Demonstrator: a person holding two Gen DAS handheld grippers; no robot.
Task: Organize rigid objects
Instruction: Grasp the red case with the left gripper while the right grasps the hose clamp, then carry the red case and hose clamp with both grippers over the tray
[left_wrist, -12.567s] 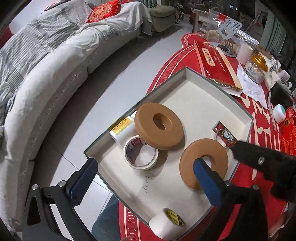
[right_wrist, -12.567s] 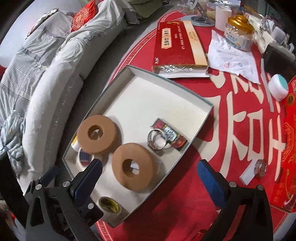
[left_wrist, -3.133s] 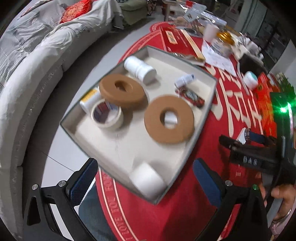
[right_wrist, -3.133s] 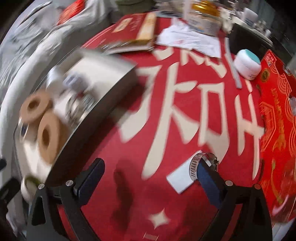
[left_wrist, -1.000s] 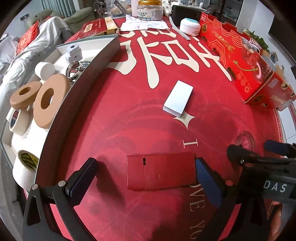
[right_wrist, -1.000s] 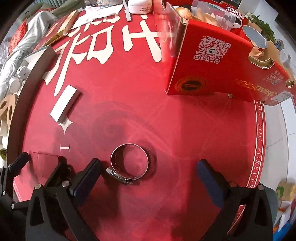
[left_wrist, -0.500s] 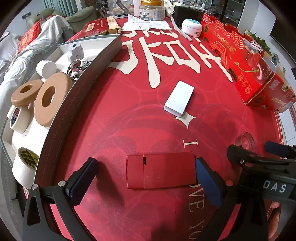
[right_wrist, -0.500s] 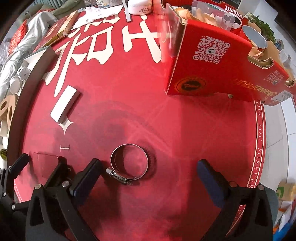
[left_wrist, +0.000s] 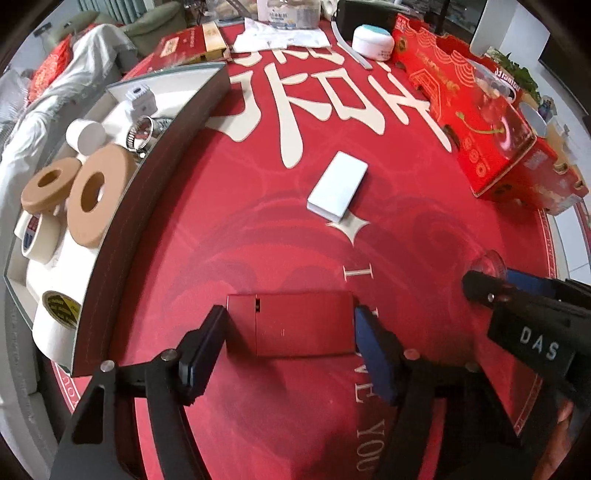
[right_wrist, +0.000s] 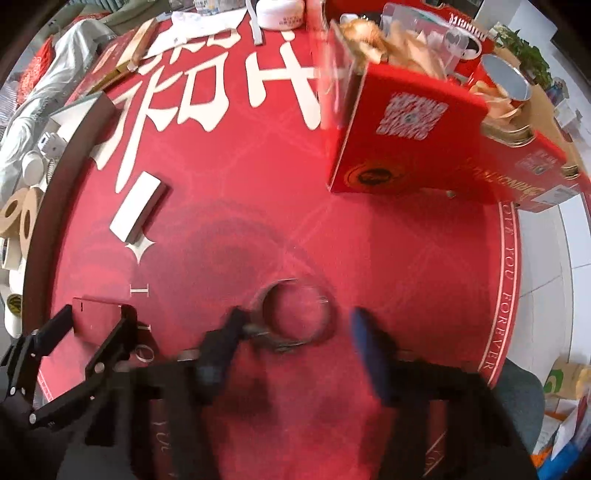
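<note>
Red table mat (left_wrist: 258, 206) carries tray (left_wrist: 155, 155), white box (left_wrist: 338, 188), red case (left_wrist: 295, 323)

Both my grippers point steeply down, left gripper (left_wrist: 290, 323) at nine o'clock of right gripper (right_wrist: 295, 332), jaws closing.

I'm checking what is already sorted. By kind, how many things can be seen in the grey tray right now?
Brown rings: 2
Tape rolls: 2
White bottle: 1
Hose clamp: 1
Small white device: 1
Total: 7 in the tray
</note>
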